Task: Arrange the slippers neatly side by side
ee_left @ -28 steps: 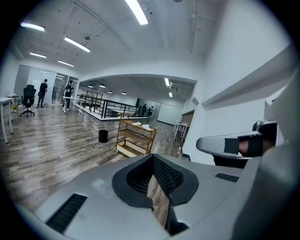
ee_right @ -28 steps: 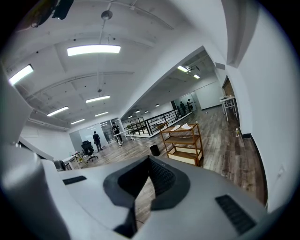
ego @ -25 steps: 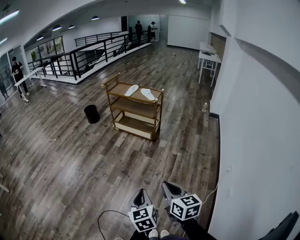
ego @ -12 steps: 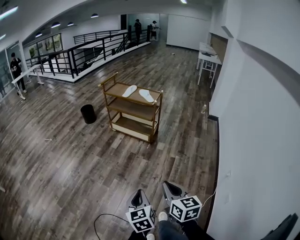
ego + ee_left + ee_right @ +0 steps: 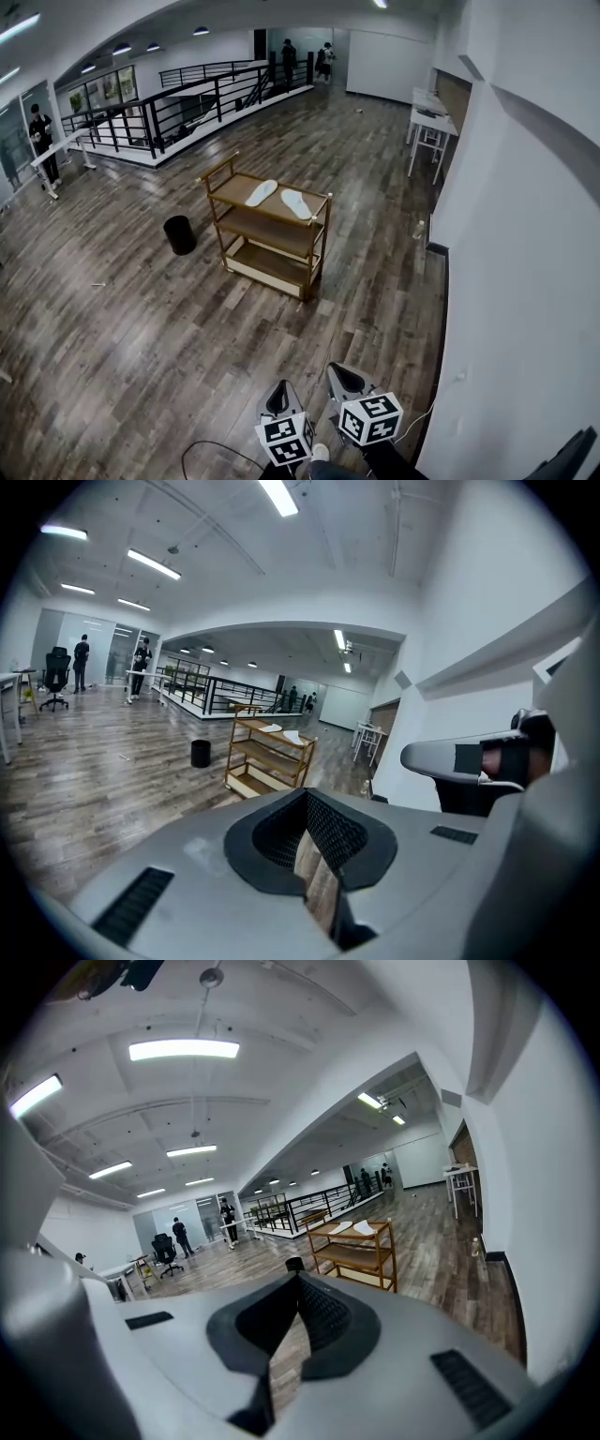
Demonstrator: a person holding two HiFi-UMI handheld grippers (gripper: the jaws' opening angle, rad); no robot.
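both tools sit low at the bottom of the head view, just beside each other. left gripper [image 5: 279, 392]: jaws closed together with nothing between them; its own view shows only floor planks through the slot. right gripper [image 5: 344, 375]: same, jaws fully together and empty. it sits a bit further forward than the left. the person's shoe [image 5: 320, 453] shows between the marker cubes, and a black cable [image 5: 199, 448] loops on the floor left of the left gripper.

both tools point across the wood floor [image 5: 141, 337] toward the wooden cart [image 5: 322, 246], which is well apart from them. the slippers are on the cart's top shelf, white and lying flat. left slipper [image 5: 262, 193] and right slipper [image 5: 297, 203] are near each other but i see no contact. they aren't parallel: the far ends are close and the near ends splay outward. neither tool is anywhere near them.

a black bin [image 5: 179, 234] stands on the floor just left of the cart, apart from it. a black railing [image 5: 178, 108] runs behind. a white table [image 5: 427, 120] stands against the right wall. there are people far off at the back and the left edge, too small for detail.
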